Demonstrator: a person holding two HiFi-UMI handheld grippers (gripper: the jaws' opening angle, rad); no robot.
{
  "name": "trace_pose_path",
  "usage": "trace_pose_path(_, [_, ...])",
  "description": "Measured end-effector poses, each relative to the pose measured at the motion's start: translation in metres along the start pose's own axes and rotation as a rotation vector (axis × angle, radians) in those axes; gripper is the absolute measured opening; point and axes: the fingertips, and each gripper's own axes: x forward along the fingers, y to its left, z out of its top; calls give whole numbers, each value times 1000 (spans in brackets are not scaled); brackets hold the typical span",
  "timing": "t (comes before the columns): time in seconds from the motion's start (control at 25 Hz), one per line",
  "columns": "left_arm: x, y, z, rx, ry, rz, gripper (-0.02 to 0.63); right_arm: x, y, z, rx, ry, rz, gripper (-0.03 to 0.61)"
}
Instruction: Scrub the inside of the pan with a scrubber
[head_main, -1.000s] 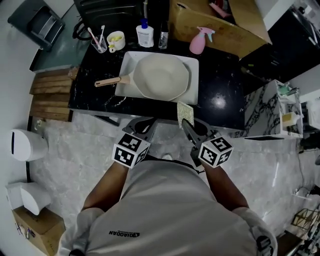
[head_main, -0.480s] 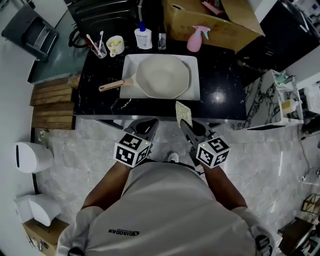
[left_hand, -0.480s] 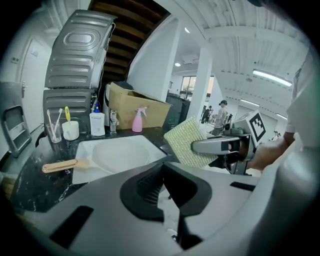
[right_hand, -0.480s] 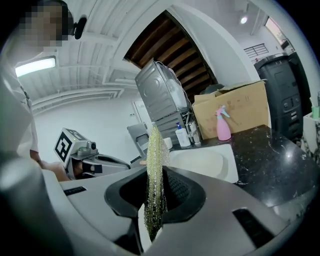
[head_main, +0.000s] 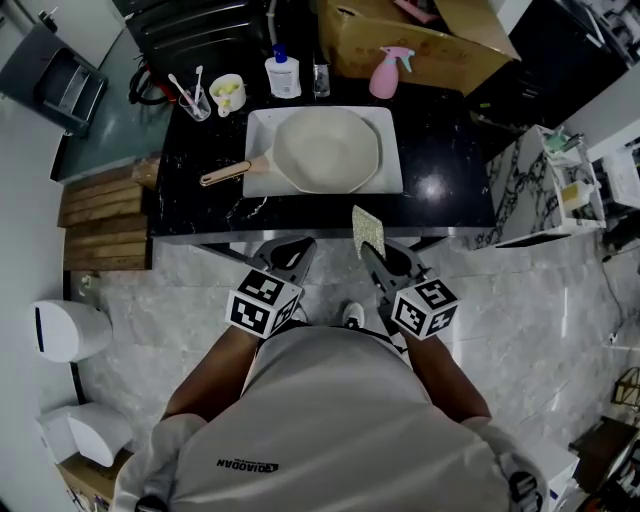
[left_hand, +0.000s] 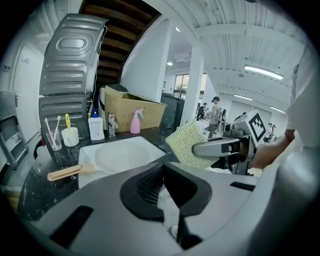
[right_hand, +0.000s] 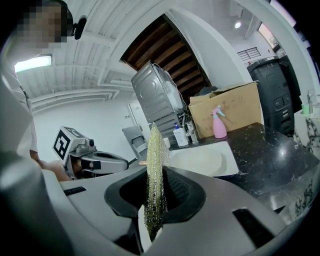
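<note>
A cream pan (head_main: 325, 150) with a wooden handle (head_main: 225, 175) lies on a white tray (head_main: 392, 160) on the black counter. It also shows in the left gripper view as the pan (left_hand: 120, 154) and in the right gripper view as the pan (right_hand: 197, 159). My right gripper (head_main: 372, 252) is shut on a yellow-green scrubber (head_main: 368, 231), held upright at the counter's front edge; the scrubber (right_hand: 156, 180) stands edge-on between the jaws. My left gripper (head_main: 290, 252) is shut and holds nothing, short of the counter. The scrubber (left_hand: 189, 145) appears to its right.
At the counter's back stand a toothbrush glass (head_main: 196, 100), a cup (head_main: 229, 92), a white bottle (head_main: 283, 75), a small bottle (head_main: 321, 78) and a pink spray bottle (head_main: 384, 75). A cardboard box (head_main: 420, 40) sits behind. Wooden pallets (head_main: 105, 205) lie left, a marbled stand (head_main: 530, 190) right.
The view has drifted a little, and the counter sits slightly higher in the frame. Both grippers keep their places below the counter edge, the scrubber still held.
</note>
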Motion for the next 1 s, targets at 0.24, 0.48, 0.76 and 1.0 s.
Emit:
trace_pose_path(0.24, [-7, 2, -2, -2, -10, -1, 15, 2, 7, -1, -10, 2, -6, 81])
trace_pose_path(0.48, [-8, 1, -4, -7, -15, -9, 15, 5, 10, -5, -10, 14, 1, 81])
trace_pose_path(0.76, [-9, 6, -3, -23, -23, 0, 15, 5, 15, -5, -42, 23, 5, 81])
trace_pose_path(1.0, [-10, 4, -3, -14, -22, -2, 15, 4, 17, -4, -56, 27, 7, 81])
